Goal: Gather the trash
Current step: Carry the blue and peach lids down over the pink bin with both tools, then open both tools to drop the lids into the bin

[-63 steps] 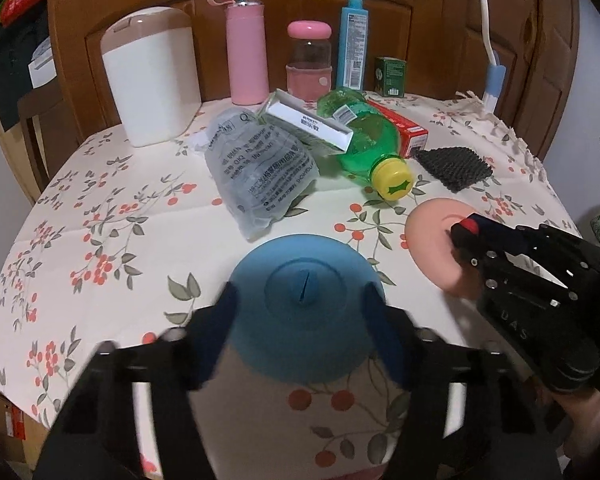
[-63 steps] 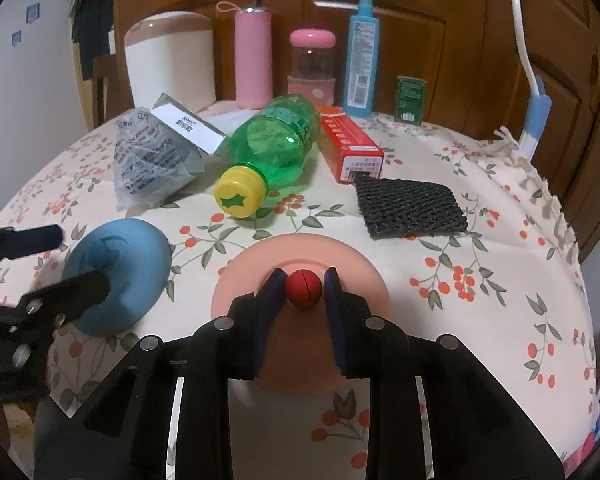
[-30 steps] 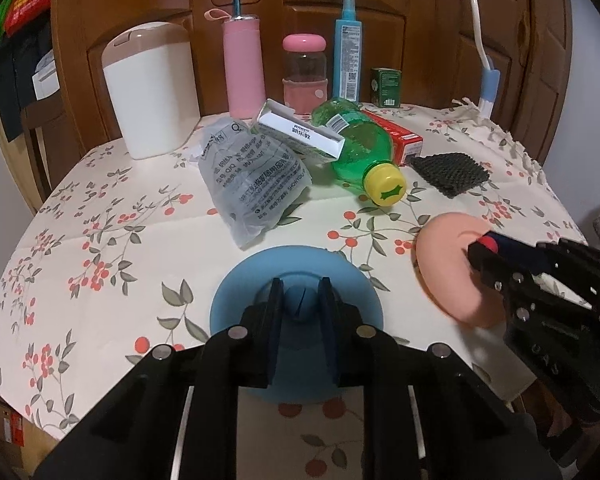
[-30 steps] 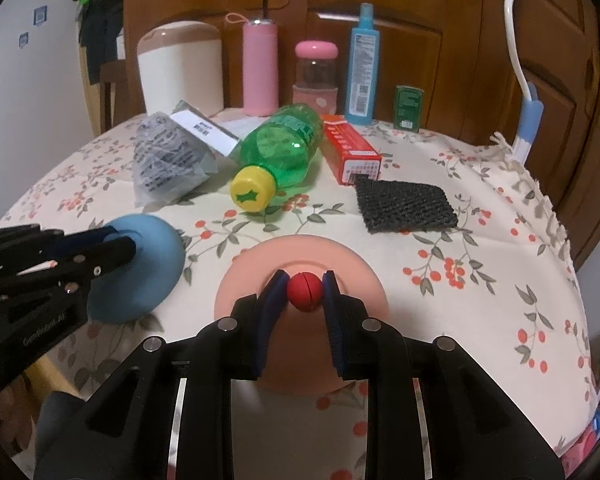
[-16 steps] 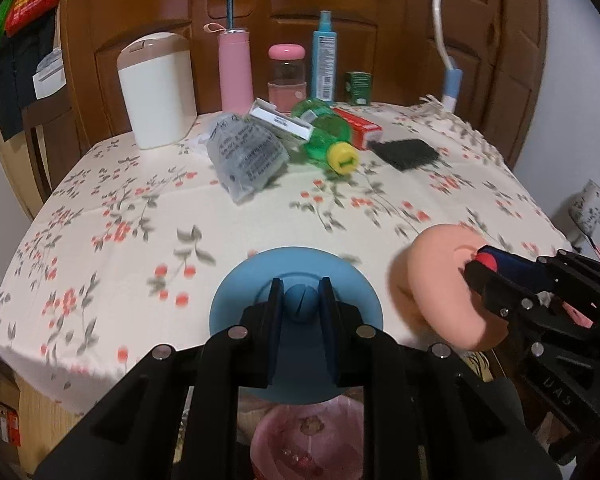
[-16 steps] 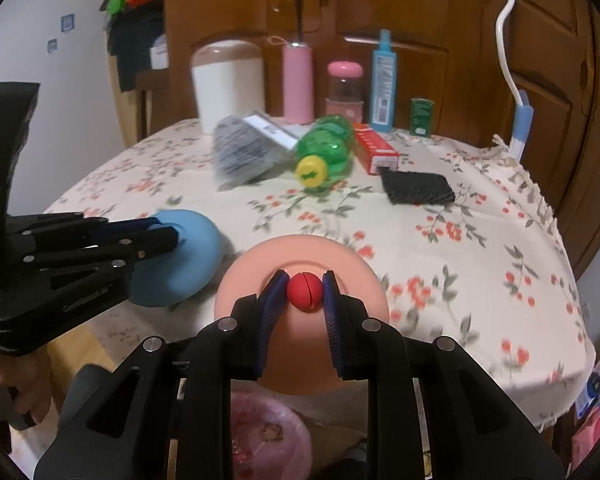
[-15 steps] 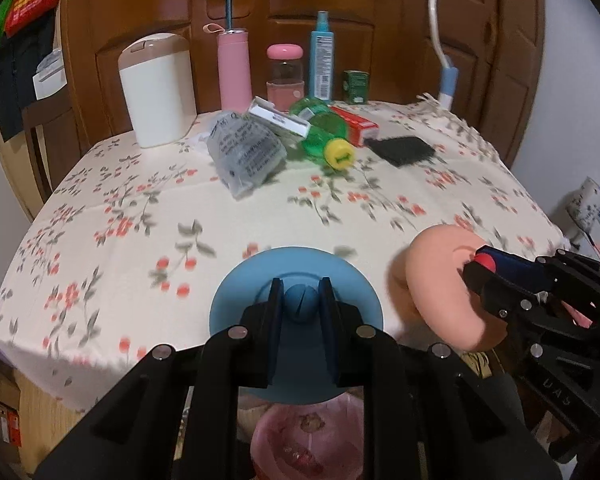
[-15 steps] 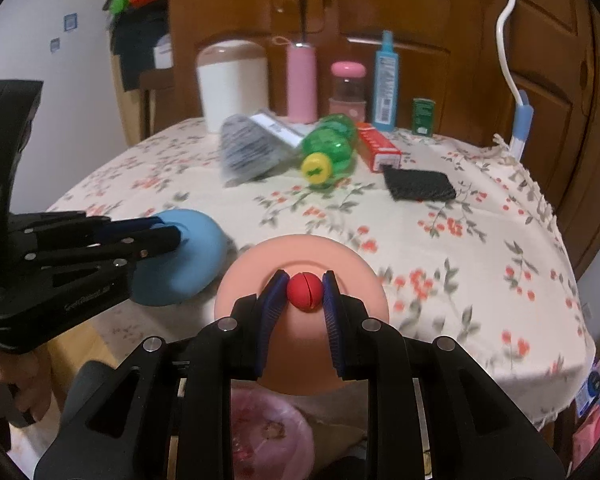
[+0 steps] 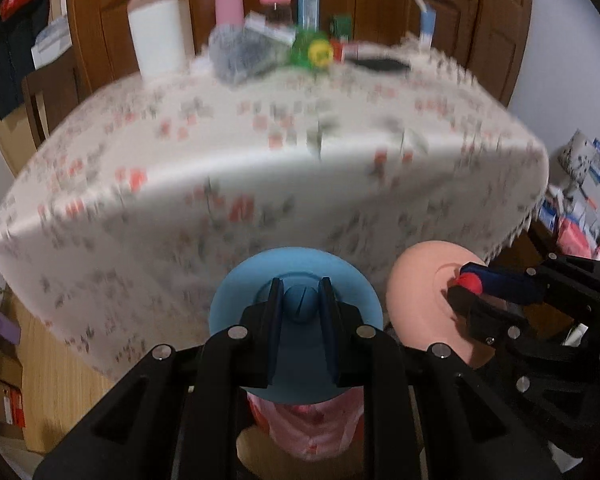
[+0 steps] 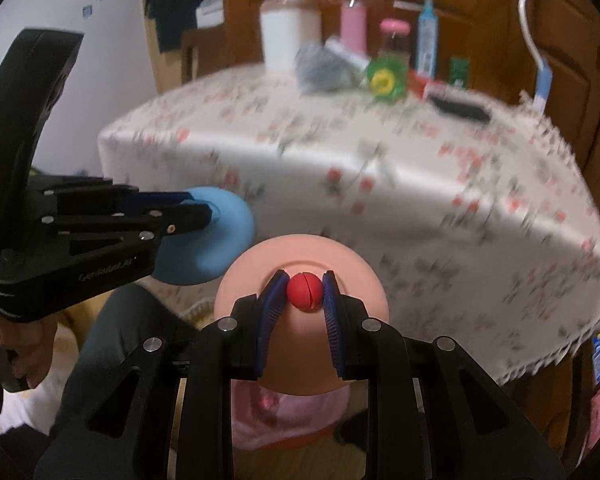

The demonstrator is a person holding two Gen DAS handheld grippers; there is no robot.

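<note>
The table point(image 9: 228, 168) is far ahead of both grippers, with trash still piled at its far end. A pink bin point(image 10: 284, 420) sits right under them. The left gripper point(image 9: 300, 304) pinches the blue lid point(image 9: 256, 280) by its knob. The right gripper point(image 10: 305, 291) pinches the pink lid point(image 10: 252, 276). I think nothing is binned yet.

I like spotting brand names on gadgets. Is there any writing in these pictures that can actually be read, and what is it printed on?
"GenRobot.AI": small grey lettering on the side of the black left gripper, seen from the right wrist camera; faint, so my reading is tentative.
Labels on the blue spray bottle, the green box and the red box on the table: too blurred to read.
Nothing else legible.
</note>
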